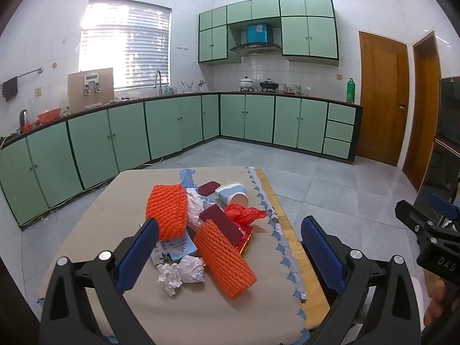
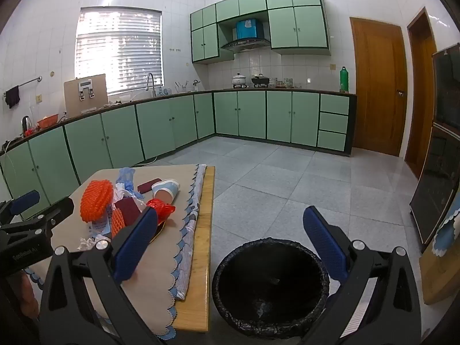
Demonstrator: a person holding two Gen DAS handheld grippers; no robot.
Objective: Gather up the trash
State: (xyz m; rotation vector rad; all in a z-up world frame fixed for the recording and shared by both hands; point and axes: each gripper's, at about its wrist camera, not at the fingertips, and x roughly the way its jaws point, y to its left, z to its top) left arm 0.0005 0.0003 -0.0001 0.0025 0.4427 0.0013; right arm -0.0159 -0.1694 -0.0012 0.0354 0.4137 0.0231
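The left gripper (image 1: 230,247) gapes wide and empty over the trash pile (image 1: 201,230), centre frame; the nearest foam net (image 1: 224,261) runs diagonally between its fingers. The right gripper (image 2: 230,241), also wide and empty, frames the bin (image 2: 271,287) at bottom centre, so the left is nearer.

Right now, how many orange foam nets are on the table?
2. One foam net lies at the left of the trash pile; the other foam net lies nearer the camera, leaning on the dark red box. More could be hidden underneath.
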